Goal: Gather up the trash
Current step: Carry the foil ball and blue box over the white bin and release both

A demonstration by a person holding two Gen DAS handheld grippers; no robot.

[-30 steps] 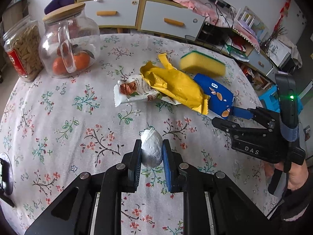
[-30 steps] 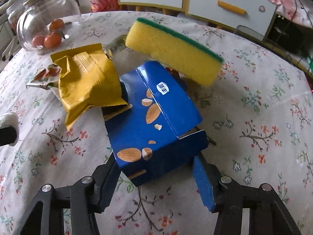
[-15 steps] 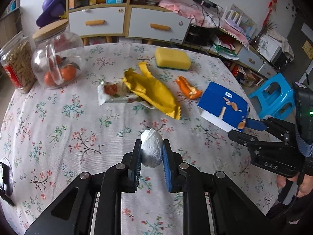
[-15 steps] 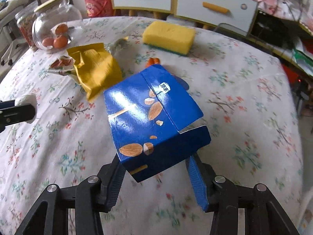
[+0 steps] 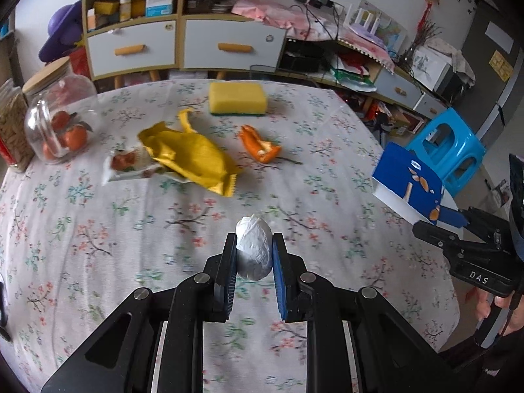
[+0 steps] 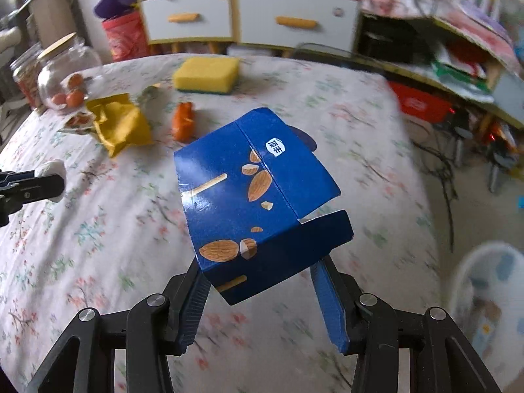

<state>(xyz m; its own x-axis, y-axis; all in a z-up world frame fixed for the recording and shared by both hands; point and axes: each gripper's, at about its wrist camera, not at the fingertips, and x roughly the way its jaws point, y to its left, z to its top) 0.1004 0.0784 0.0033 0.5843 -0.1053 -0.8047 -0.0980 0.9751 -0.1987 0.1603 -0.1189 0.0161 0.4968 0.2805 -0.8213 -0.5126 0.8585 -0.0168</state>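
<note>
A crumpled white paper ball point(image 5: 253, 252) is clamped in my left gripper point(image 5: 253, 239), raised over the flowered tablecloth point(image 5: 98, 229). My right gripper point(image 6: 258, 271) has a blue almond-print snack box point(image 6: 258, 196) between its fingers, off the table; its jaws are closing on it. From the left wrist view the box point(image 5: 406, 183) hangs past the table's right edge. On the table lie a yellow wrapper point(image 5: 190, 155), a white snack wrapper point(image 5: 126, 163) and an orange peel point(image 5: 258, 144).
A yellow sponge point(image 5: 237, 98) lies at the table's far side. A glass jar of oranges point(image 5: 62, 121) stands far left. A blue stool point(image 5: 448, 147) stands right of the table. A pale round container point(image 6: 491, 294), blurred, sits on the floor at lower right.
Both grippers have pulled back and risen. The blue box left the table and moved right beyond its edge, uncovering the orange peel. The paper ball stays gripped.
</note>
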